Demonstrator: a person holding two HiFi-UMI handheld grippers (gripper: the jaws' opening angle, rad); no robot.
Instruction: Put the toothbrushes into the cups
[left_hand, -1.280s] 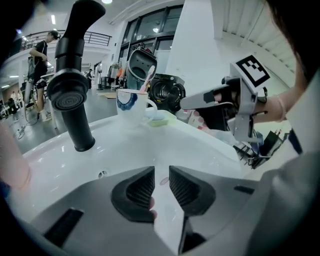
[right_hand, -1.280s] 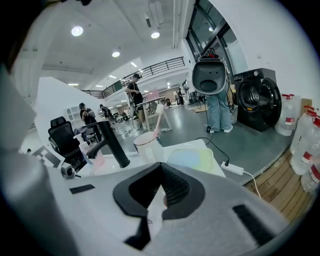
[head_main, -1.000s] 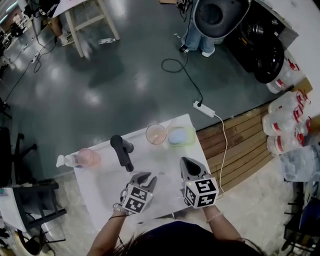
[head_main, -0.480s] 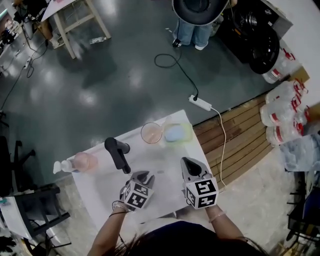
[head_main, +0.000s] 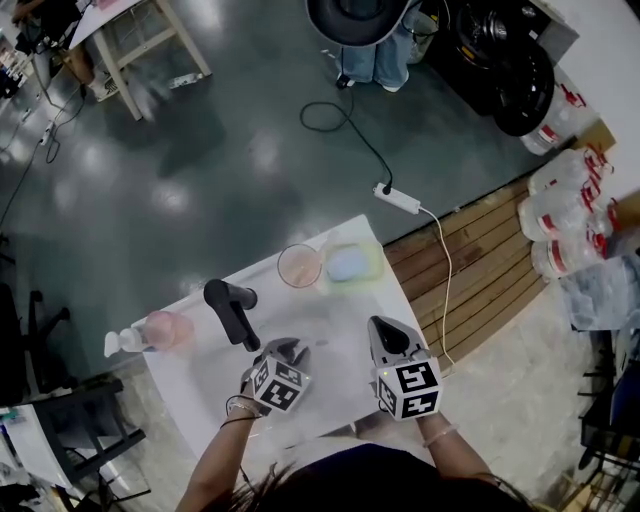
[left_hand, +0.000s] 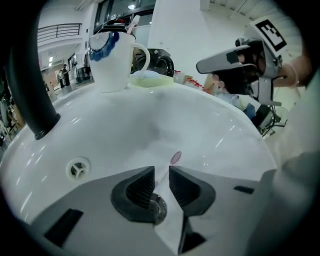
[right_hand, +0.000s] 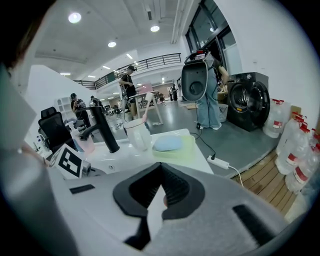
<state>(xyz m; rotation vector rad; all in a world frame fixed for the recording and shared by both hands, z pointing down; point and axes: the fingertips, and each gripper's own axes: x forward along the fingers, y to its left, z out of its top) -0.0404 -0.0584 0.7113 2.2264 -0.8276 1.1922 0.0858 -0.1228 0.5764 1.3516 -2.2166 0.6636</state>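
The bench (head_main: 335, 392) is a glossy white slab with a shallow, rounded basin (left_hand: 165, 125) moulded into it. A matte black faucet (head_main: 232, 312), a bent tube, rises at the basin's rim. In the head view a pale cup (head_main: 300, 266) with a loop handle stands to the faucet's right. Farther from the faucet on that side, a smooth blue soap (head_main: 347, 264) lies on a green tray (head_main: 372, 270). To the faucet's left is a pink dispenser (head_main: 150, 330) with a white pump.

The left hand-held gripper (left_hand: 161, 172), grey with ribbed black pads, points down into the basin in front of the faucet. Its jaws stand a narrow gap apart and press on nothing. A thin, translucent pink toothbrush (left_hand: 175, 158) lies on the basin floor just past them, its handle running toward the gap. The right hand-held gripper (right_hand: 161, 166) hovers over the bench well to the faucet's right, its jaw tips together with nothing between them.

The floor (head_main: 200, 150) is dark and shiny with pale reflections. A wooden slat platform (head_main: 480, 280) and a white power strip (head_main: 397, 198) lie beyond the bench.

Only the left gripper view shows the toothbrush in the basin, the metal drain (left_hand: 156, 209) and an overflow hole (left_hand: 78, 168) below the faucet. It also shows a second toothbrush (left_hand: 134, 22) standing in the cup. The right gripper view adds a washing machine (right_hand: 250, 100) and ceiling lights. Only the head view shows both forearms.
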